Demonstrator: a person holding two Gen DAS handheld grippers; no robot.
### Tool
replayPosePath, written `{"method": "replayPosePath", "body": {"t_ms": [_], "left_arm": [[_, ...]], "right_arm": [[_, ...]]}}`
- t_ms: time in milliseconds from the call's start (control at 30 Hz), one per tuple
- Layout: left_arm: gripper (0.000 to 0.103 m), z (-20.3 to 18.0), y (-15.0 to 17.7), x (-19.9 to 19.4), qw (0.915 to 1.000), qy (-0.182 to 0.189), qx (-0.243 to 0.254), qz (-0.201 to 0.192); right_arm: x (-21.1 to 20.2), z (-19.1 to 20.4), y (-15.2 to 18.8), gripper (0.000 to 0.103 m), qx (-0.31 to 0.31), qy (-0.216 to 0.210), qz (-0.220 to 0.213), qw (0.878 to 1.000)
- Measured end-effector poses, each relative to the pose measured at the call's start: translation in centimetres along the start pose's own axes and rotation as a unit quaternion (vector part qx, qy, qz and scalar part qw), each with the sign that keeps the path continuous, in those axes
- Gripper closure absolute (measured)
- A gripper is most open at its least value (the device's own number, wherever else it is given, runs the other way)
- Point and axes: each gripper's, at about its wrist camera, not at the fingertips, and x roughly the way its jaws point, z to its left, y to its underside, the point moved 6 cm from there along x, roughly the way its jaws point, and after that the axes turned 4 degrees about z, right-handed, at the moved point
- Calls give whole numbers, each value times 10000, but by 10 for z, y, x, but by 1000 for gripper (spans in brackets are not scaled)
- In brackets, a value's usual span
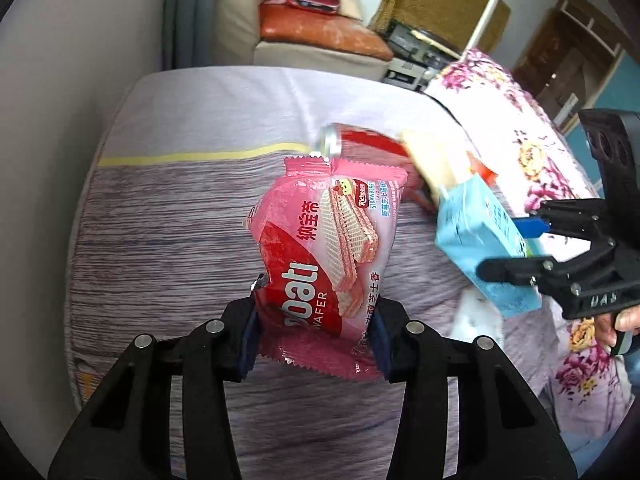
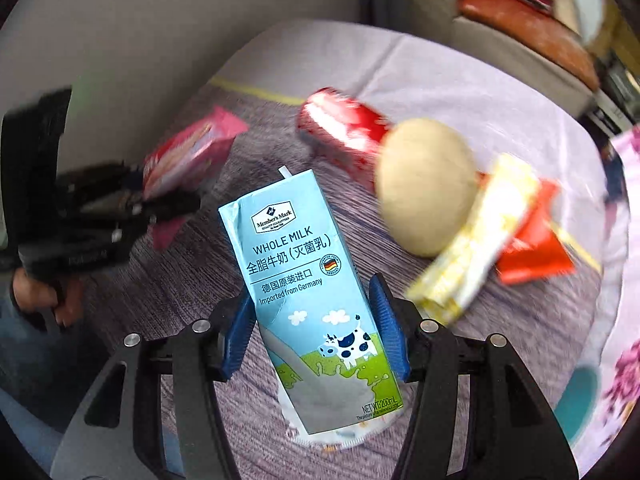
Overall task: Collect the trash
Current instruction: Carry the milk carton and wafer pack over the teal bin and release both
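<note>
My left gripper (image 1: 314,338) is shut on a pink strawberry wafer packet (image 1: 324,248) and holds it above the bed. My right gripper (image 2: 316,336) is shut on a light blue whole-milk carton (image 2: 304,292) with a cow picture. The carton (image 1: 476,240) and right gripper (image 1: 516,246) also show at the right of the left wrist view. The packet (image 2: 188,156) and left gripper (image 2: 160,204) show at the left of the right wrist view. A red can (image 2: 344,128) lies on the bed beside a round pale bun (image 2: 426,184), with a yellow wrapper (image 2: 476,236) and an orange-red wrapper (image 2: 532,248).
The bed has a grey-purple striped cover (image 1: 168,240) with a yellow line and a white part beyond. A floral quilt (image 1: 532,152) lies to the right. An orange-cushioned seat (image 1: 320,28) stands behind the bed. A grey wall is to the left.
</note>
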Motion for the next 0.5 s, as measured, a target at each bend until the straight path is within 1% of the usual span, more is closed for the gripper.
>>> {"method": "replayPosePath", "body": {"t_ms": [133,233,367,433,500], "left_arm": [[57,-36,1,3,9998,88,170,51],[57,-60,0,8,9994,149,303,92],[57,-98,1,13,9982,250,519,143],[57,-115,0,18,9975,313,614,170],[57,-130,-2,23,9966,360,719,200]], "right_arm": [[-26,-27,22,50,427,39,-217,9988],[-34,-46,33,50,695,40,-343,9970],[-52,-74,58,50,1139,55,-598,9917],[-55,-79,63,50,1248,84,-695,9897],[-65,-91,76,50,1375,144,-830,9869]]}}
